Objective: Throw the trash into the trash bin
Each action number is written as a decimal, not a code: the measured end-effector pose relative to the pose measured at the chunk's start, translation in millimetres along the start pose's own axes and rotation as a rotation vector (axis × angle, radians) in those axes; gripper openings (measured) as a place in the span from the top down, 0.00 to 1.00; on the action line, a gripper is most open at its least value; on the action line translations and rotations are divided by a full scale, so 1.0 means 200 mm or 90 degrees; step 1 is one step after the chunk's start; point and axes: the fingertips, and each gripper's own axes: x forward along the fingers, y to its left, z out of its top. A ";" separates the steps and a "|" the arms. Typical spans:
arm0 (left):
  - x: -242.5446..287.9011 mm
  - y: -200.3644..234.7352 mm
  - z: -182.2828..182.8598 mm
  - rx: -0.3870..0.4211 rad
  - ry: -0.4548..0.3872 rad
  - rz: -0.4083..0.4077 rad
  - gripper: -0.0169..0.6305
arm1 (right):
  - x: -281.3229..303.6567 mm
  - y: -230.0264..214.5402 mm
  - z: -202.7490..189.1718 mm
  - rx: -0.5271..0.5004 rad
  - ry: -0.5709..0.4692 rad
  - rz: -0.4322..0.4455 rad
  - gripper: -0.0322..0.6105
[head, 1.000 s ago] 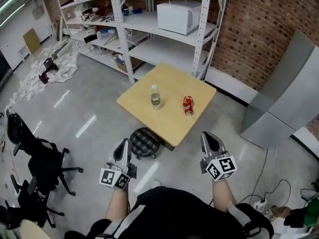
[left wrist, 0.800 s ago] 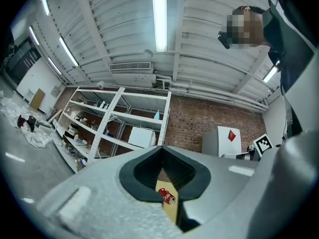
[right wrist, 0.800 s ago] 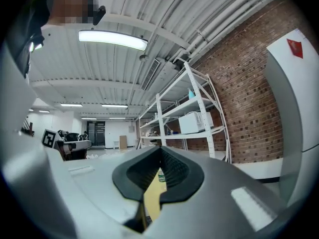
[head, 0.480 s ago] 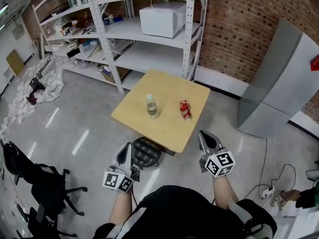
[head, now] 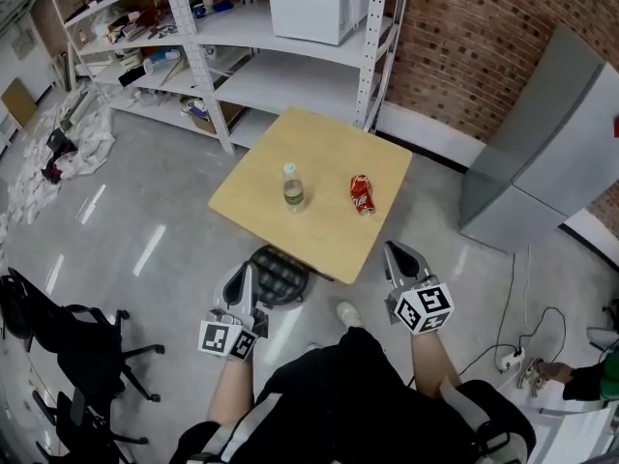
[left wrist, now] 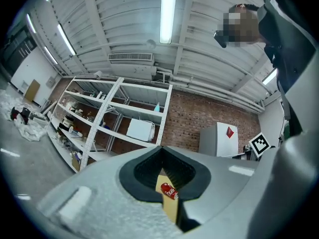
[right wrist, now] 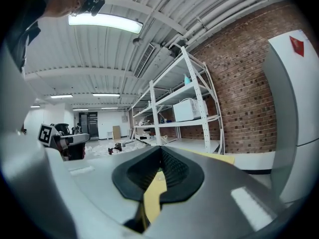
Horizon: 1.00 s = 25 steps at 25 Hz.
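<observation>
Head view caller: Looking steeply down on a square wooden table, clear bottle standing upright near its middle, red can lying on its side a little to the right of that, the two apart

Second caller: And the bin?

Head view caller: Spotting a round black bin on the floor, tucked against the table's near edge, just ahead of the left claw. Holding the right claw beside the near right corner, touching nothing. Bottle and can both up on the tabletop, neither in the bin, well apart from either claw

Second caller: Switching to the left gripper view: black pads pressed together, gripping nothing, with the red can and a sliver of tabletop showing far off through the notch beneath them. Same again in the right gripper view: closed tight, empty, only a strip of tabletop beyond

Head view caller: Taking in the rest: white shelves behind the table with a microwave on an upper level, brick wall to the right, grey cabinet beside it, black office chair at lower left. One light shoe down on the floor between the two claws
</observation>
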 end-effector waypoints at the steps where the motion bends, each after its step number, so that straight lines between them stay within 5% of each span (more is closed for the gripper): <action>1: 0.03 0.02 -0.01 0.003 0.002 0.001 0.97 | 0.04 -0.03 0.00 0.001 -0.001 -0.001 0.94; 15: 0.55 0.03 -0.24 0.051 0.042 0.003 0.97 | 0.62 -0.48 -0.21 -0.009 0.127 -0.001 0.94; 20: 0.72 0.00 -0.32 0.030 0.060 -0.008 0.97 | 0.84 -0.57 -0.38 -0.014 0.209 -0.007 0.81; 25: 0.80 -0.01 -0.39 -0.005 0.077 -0.003 0.97 | 0.97 -0.61 -0.61 -0.025 0.288 -0.022 0.56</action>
